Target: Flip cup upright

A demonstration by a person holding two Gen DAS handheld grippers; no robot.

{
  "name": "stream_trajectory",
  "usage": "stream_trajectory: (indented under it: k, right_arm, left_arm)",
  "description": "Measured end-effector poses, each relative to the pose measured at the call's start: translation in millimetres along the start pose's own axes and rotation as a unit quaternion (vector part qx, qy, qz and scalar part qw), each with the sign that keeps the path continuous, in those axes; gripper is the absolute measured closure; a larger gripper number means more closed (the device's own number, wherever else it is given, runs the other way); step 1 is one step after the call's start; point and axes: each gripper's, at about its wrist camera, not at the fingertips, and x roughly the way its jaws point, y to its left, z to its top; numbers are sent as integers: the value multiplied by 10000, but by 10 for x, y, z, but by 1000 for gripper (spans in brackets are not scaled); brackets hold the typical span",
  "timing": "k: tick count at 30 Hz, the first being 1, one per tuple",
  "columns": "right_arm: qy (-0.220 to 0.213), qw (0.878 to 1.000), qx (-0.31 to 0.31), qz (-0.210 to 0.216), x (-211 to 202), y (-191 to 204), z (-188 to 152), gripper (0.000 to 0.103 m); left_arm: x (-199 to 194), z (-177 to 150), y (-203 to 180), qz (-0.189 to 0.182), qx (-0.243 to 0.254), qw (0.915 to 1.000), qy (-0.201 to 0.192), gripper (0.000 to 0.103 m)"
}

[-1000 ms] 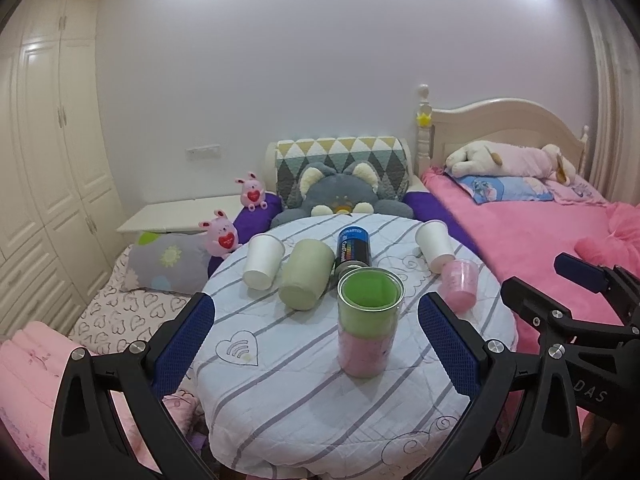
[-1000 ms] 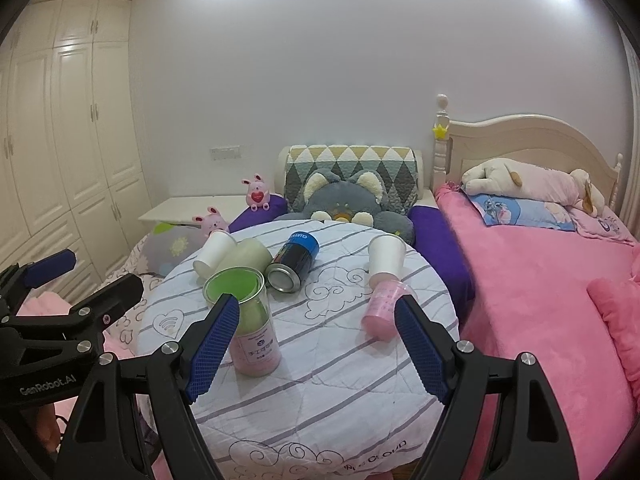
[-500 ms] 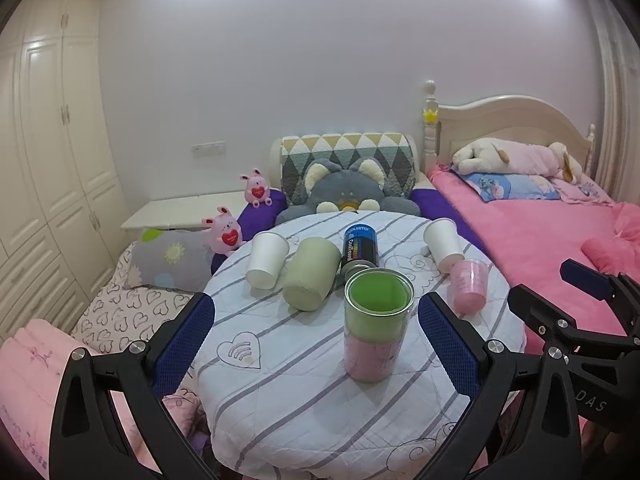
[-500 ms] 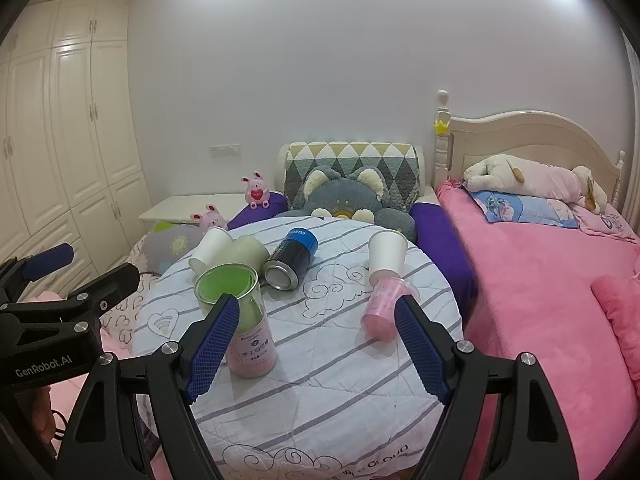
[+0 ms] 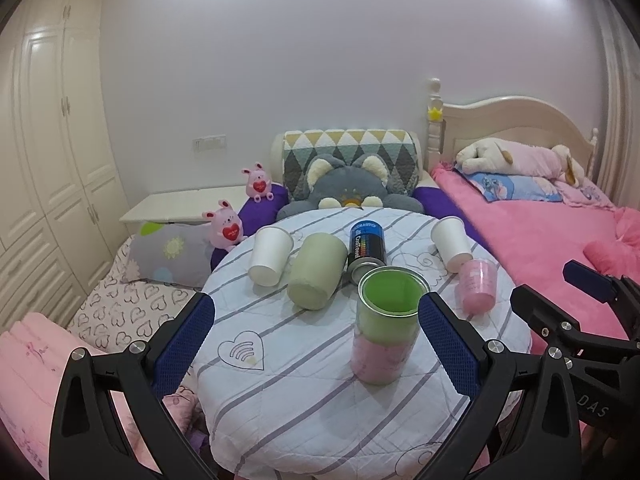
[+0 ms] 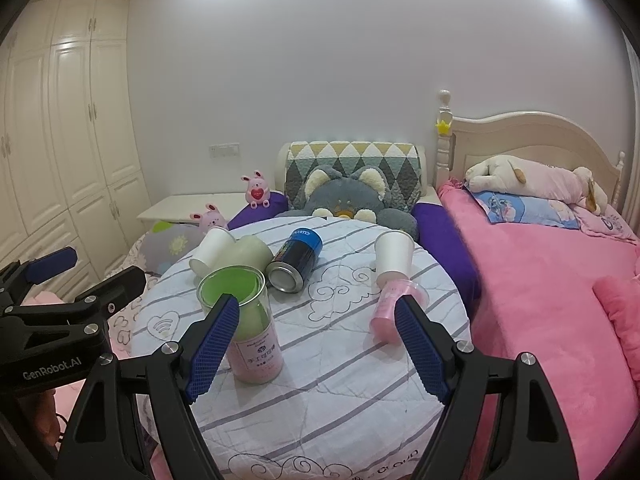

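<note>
You are holding both the left gripper (image 5: 316, 336) and right gripper (image 6: 318, 344) with jaws spread and empty, short of the round striped-cloth table (image 6: 328, 412). The small translucent pink plastic cup (image 6: 394, 312) is lying tipped beside the right fingertip; judging by that, you are approaching to grasp it.

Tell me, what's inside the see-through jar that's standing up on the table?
The clear jar holds green stuff on top and pink stuff underneath, seen through its wall and open mouth. The right wrist view shows a label covering part of the pink, and what the stuff is isn't clear.
</note>
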Motion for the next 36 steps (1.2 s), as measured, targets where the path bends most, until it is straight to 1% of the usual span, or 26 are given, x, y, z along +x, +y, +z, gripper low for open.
stream_trajectory:
  k: [7,20,36]
  right_arm:
    - [0,10000,-23,-70,7,39,0,22]
    - [36,9999,52,-118,9,28,-14,22]
    - [108,9998,90,-153,30,11,-12,22]
  left_arm:
    - [80,-31,28,-3,-30,10000,89,0]
    - [121,-44,43,28,-54,9999,112,0]
    - [164,-90,56,-36,-91,9998,164,0]
